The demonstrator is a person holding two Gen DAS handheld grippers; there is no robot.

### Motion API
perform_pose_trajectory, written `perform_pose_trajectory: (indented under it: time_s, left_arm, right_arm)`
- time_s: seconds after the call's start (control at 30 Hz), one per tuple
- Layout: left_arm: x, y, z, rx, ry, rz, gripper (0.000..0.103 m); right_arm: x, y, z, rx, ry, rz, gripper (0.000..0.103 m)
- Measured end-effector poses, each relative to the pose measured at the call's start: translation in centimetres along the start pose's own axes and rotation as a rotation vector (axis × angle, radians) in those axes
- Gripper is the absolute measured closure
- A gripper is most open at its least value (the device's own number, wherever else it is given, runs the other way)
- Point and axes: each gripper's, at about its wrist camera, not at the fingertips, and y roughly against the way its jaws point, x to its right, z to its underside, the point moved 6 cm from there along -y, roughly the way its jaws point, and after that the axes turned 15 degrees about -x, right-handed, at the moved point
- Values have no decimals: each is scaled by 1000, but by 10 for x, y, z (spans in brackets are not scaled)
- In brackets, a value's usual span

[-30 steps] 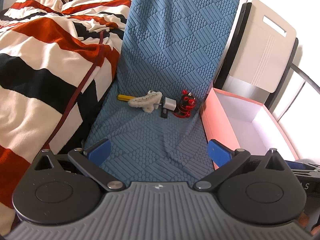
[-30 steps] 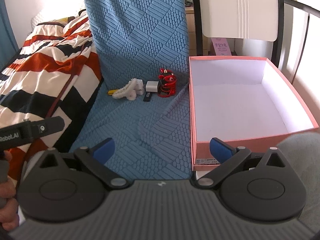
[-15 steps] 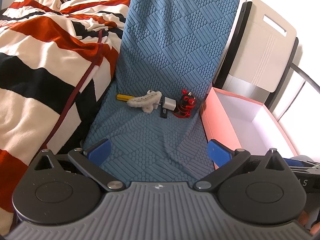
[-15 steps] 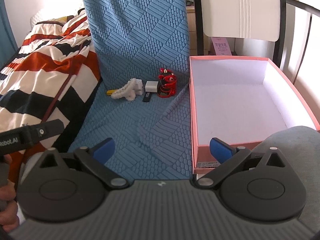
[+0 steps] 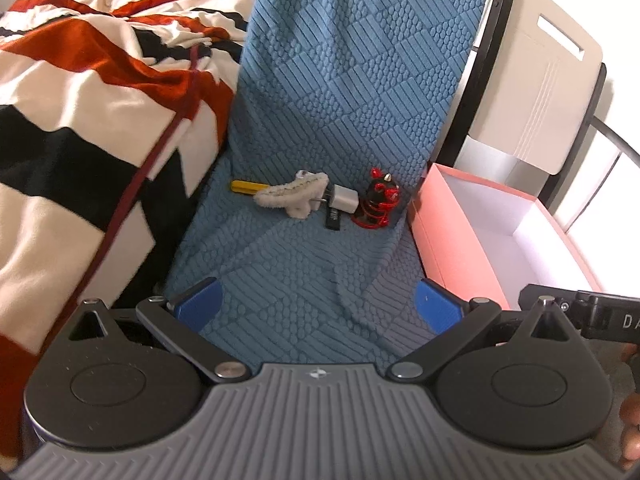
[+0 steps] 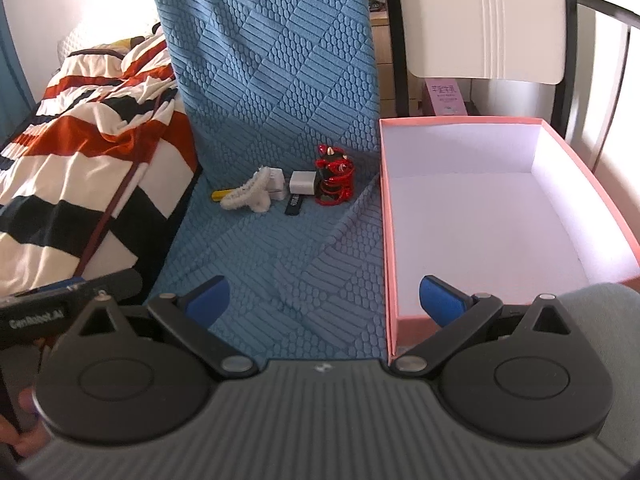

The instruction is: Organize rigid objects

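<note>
A small cluster lies on the blue textured mat (image 5: 328, 120): a yellow stick (image 5: 242, 186), a white fuzzy clip (image 5: 292, 196), a white charger (image 5: 345, 202), a black USB stick (image 5: 333, 220) and a red and black figurine (image 5: 376, 204). The same cluster shows in the right wrist view: clip (image 6: 248, 196), charger (image 6: 302, 182), USB stick (image 6: 294, 205), figurine (image 6: 334, 180). A pink box (image 6: 500, 216) with a white inside stands open to the right of them; it also shows in the left wrist view (image 5: 452, 248). My left gripper (image 5: 318, 306) and right gripper (image 6: 326, 300) are both open and empty, well short of the objects.
A striped red, black and white blanket (image 5: 80, 128) lies on the bed to the left. A white chair back with black frame (image 6: 484, 20) stands behind the box. A pink carton (image 6: 442, 98) sits behind the box.
Both grippers have moved slightly forward toward the cluster. The right gripper now reaches over the near edge of the pink box. Nothing was grasped.
</note>
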Motion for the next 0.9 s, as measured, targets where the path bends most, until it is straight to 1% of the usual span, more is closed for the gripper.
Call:
perform_pose_trajectory:
  time_s: [0.1,0.17,0.33,0.53,0.7,0.83,0.9]
  left_arm:
    - [-7,-18,-5,-25,5,38,0]
    - [-12,-30,-7,-29,10,54,0]
    - [-25,-56,-15,-44,38,43,0]
    - [-32,-69,-29,-29,30,41,0]
    - [-37,-96,-40,-17,23,53,0]
    - [-43,-122,-39,-23,72,69,0]
    - [-45,-131,-40,-23,76,73,0]
  right_arm:
    - [0,-10,-6,-1,8,-3,0]
    - [-1,-19,-11,2,19,7,0]
    - [1,-38,-23,-18,19,8,0]
    - [3,-45,-35,-20,15,-3,0]
    - [3,-61,-47,-16,31,0,0]
    - [-1,-78,-55,-13,67,-4,0]
    - [-4,-87,-59,-20,81,-5,0]
